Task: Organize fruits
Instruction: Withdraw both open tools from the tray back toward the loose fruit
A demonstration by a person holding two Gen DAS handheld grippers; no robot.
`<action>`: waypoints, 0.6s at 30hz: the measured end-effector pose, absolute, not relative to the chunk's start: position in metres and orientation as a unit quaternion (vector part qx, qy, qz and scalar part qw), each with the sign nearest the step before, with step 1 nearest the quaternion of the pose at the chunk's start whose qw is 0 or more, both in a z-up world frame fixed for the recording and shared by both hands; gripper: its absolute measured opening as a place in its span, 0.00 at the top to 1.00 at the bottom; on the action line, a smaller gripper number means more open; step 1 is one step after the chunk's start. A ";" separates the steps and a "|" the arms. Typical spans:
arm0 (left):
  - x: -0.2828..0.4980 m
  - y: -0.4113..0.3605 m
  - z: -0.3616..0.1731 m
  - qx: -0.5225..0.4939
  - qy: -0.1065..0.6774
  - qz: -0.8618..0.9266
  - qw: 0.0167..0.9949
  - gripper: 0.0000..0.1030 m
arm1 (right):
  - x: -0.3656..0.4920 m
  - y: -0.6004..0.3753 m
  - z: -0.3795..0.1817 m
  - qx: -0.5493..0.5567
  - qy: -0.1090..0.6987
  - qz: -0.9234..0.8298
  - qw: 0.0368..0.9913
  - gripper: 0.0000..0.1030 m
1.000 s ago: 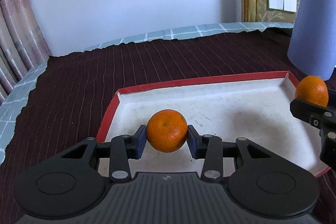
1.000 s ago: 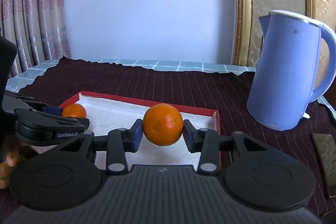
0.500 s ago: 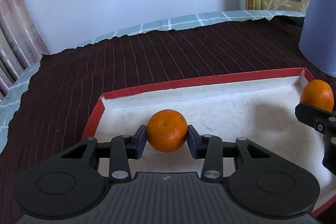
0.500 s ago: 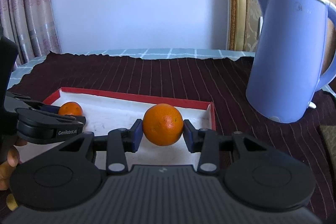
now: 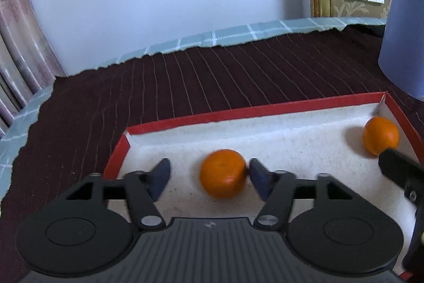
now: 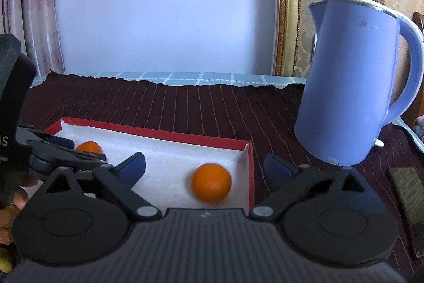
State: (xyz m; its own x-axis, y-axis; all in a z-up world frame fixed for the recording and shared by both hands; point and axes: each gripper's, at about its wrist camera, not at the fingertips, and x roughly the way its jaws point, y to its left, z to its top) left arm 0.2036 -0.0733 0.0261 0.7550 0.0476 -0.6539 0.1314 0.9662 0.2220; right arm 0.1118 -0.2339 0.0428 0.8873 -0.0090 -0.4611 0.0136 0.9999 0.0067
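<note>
A dark striped cloth covers the tabletop (image 5: 238, 76); a red-rimmed tray (image 5: 265, 112) is set upon it. Both oranges are released for storage: the left gripper (image 5: 209, 177), just opened, brackets one orange (image 5: 223, 173); another orange (image 6: 211, 186) is seen between the right gripper's (image 6: 205, 167) fingers, just spread wide.

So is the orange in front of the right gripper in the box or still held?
In the box. The orange lies on the white floor of the red-rimmed box, clear of the right gripper, whose fingers have just been opening.
</note>
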 end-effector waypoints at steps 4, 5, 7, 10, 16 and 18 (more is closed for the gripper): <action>0.197 -0.073 0.030 0.136 0.339 -0.015 0.931 0.33 | 0.108 -0.230 0.040 0.001 0.245 -0.017 0.969 0.00; 0.194 -0.072 0.031 0.134 0.339 -0.015 0.931 0.33 | 0.105 -0.229 0.040 0.001 0.248 -0.020 0.969 0.00; 0.189 -0.067 0.033 0.126 0.341 -0.016 0.931 0.33 | 0.102 -0.227 0.039 0.004 0.250 -0.024 0.968 0.00; 0.180 -0.057 0.035 0.107 0.345 -0.020 0.932 0.33 | 0.095 -0.225 0.041 0.012 0.250 -0.024 0.968 0.00; 0.159 -0.042 0.038 0.075 0.337 -0.017 0.938 0.33 | 0.079 -0.219 0.043 0.015 0.234 -0.022 0.972 0.00; 0.152 -0.039 0.038 0.070 0.335 -0.016 0.939 0.33 | 0.075 -0.215 0.044 0.010 0.232 -0.024 0.972 0.00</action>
